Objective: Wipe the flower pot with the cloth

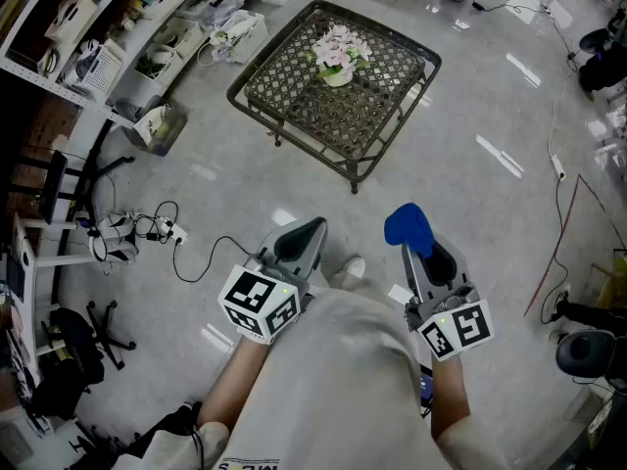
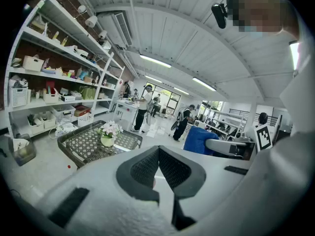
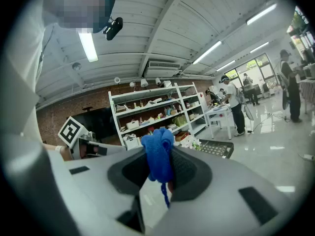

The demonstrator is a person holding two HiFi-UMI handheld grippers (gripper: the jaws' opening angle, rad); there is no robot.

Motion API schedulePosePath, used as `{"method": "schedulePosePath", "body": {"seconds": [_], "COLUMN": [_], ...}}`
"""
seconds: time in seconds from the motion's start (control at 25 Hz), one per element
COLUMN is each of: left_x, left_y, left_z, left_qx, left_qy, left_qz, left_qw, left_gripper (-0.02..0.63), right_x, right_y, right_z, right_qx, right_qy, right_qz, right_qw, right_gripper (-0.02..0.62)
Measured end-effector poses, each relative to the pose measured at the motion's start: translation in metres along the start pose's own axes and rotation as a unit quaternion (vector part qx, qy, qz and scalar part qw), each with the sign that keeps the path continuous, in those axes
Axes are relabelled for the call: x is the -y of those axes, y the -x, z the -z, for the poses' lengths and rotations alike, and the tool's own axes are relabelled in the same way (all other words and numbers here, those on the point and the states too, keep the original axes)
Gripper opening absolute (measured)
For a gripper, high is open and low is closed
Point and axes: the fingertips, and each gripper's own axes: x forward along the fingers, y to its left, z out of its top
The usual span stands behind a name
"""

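Note:
A small pale flower pot with pink flowers stands on a dark metal lattice table far ahead of me; in the left gripper view the flower pot sits at mid left. My right gripper is shut on a blue cloth, which sticks up between its jaws; the right gripper view shows the blue cloth bunched there. My left gripper is shut with nothing in it, its jaws meeting at the tips. Both grippers are held close to my body, well short of the table.
Shelving with bins and baskets runs along the left. Cables and a power strip lie on the grey floor at left, a red cable at right. People stand far off in the left gripper view.

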Motion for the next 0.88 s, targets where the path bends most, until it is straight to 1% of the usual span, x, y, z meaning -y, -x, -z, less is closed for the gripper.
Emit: {"method": "schedulePosePath", "body": {"seconds": [0.24,0.4,0.64,0.76,0.88], "left_x": [0.013,0.008,-0.021,-0.043,-0.071], "left_y": [-0.005,-0.018,-0.048,-0.073,-0.105], "left_z": [-0.009,-0.005,-0.008,-0.016,-0.032], "left_qx": [-0.008,-0.017,-0.030,-0.033,-0.036], "left_qy": [-0.006,-0.003,0.016,0.022,0.027], "left_qz": [0.012,0.014,0.018,0.024,0.030], "left_qw": [0.9999,0.9998,0.9992,0.9989,0.9986], "left_gripper": [0.021,0.021,0.021,0.021,0.021], "right_x": [0.009,0.021,0.049,0.068,0.086], "right_y": [0.010,0.005,-0.024,-0.047,-0.081], "right_z": [-0.006,-0.005,0.000,-0.003,-0.010], "right_qx": [-0.005,0.003,-0.012,-0.014,-0.026], "right_qy": [0.001,-0.021,-0.050,-0.039,-0.030], "right_qz": [0.005,0.008,0.035,0.055,0.058], "right_qw": [1.000,1.000,0.998,0.998,0.998], "right_gripper": [0.110,0.120,0.126,0.126,0.126]}}
